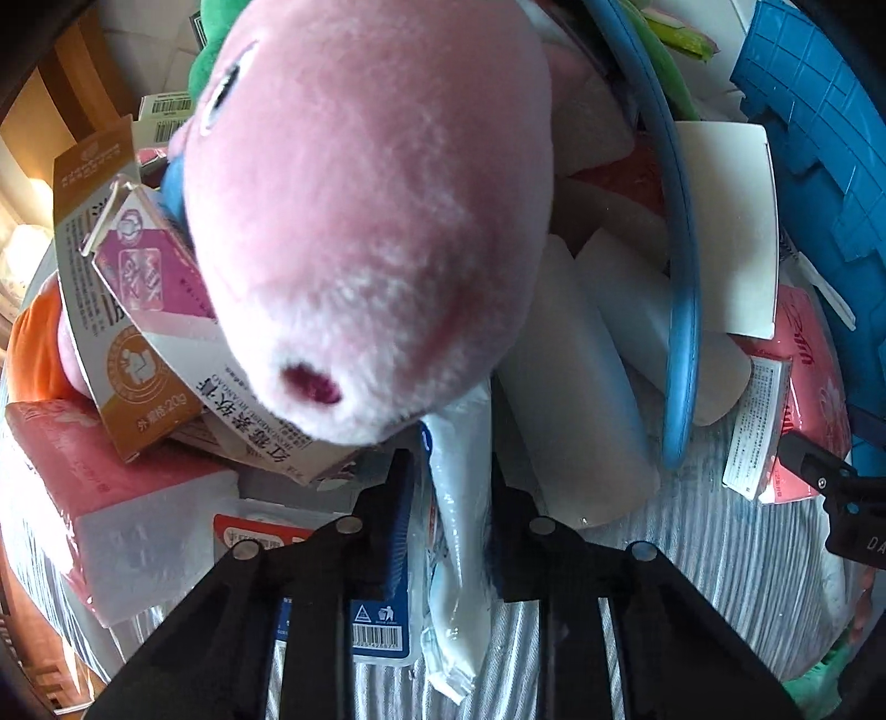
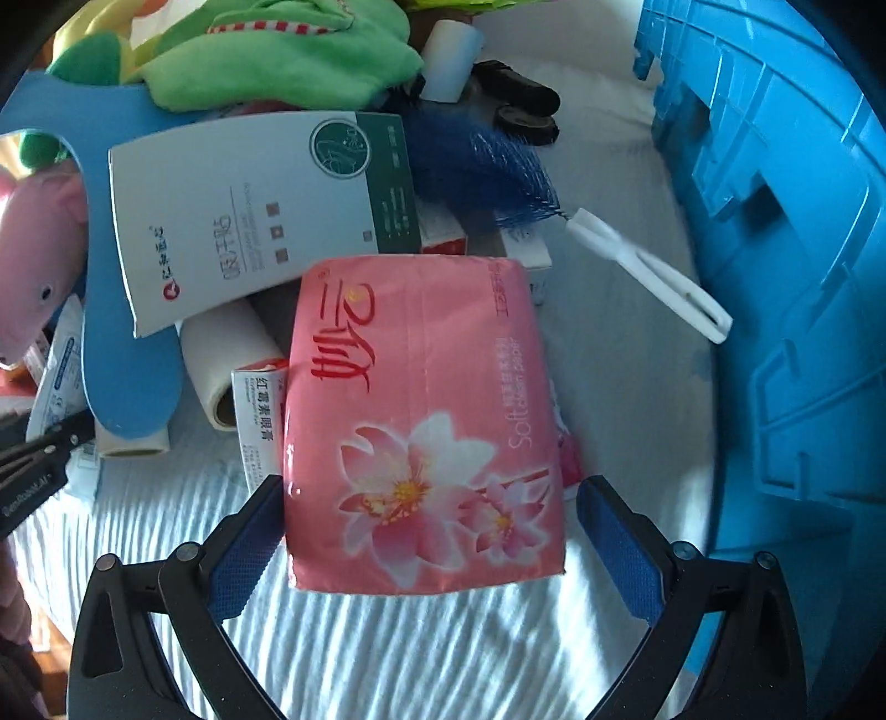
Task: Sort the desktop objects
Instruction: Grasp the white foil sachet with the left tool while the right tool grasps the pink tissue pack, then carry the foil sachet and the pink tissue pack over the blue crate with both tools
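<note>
In the left wrist view my left gripper is closed on a clear plastic packet with a blue label, lying under the snout of a big pink plush toy. In the right wrist view my right gripper is open, its blue-padded fingers on either side of a pink tissue pack with a flower print that lies on the white ribbed cloth. The left finger is close to the pack's side; the right one stands a little apart.
A blue crate stands at the right. Behind the pack lie a white-and-green box, white rolls, a blue flat ring, a blue brush with a white handle and a green plush. Cartons crowd the left.
</note>
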A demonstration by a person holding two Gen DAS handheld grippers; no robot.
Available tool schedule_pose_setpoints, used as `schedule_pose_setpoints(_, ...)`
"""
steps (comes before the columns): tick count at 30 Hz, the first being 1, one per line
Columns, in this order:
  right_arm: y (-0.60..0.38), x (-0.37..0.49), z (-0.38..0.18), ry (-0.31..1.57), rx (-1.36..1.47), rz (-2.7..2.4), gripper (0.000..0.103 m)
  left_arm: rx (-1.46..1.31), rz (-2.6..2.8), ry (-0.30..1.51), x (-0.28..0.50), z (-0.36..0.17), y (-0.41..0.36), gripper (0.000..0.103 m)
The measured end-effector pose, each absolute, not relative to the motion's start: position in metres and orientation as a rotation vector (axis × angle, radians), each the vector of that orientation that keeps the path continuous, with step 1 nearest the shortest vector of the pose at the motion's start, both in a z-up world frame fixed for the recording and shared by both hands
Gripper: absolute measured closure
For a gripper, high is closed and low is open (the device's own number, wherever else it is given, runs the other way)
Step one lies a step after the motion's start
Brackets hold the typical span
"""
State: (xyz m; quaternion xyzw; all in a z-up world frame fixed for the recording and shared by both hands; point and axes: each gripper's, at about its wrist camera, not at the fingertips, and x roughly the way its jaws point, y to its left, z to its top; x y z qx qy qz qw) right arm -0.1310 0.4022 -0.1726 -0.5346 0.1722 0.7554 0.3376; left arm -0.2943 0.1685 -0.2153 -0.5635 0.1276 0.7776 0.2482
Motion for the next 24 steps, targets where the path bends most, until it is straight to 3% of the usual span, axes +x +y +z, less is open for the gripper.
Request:
schedule_pose_setpoints(6,0.403,-0.133,-0.175,0.454,-1.385,1.975,0.0,-1.517,2.106,0.321,-0.286,-0.208,0.168,0.087)
schedule_pose_setpoints(8,0.396,-0.135,-0.175,0.419,-1.397,1.965,0.014,-1.497,2.112,0.327,-0.283,-0.203,0.167,0.09)
schedule_pose_setpoints(15,0.374,-0.127,-0.161,0.39,-1.369,1.957,0.015,-1.427,2.131,0.288,-0.271,-0.181,0.152,0.092)
schedule_pose_setpoints(24,0.326,-0.119,-0.094,0.299,-1.202,2.088,0.015,-1.257,2.147,0.241,-0.246,-0.129,0.138,0.092)
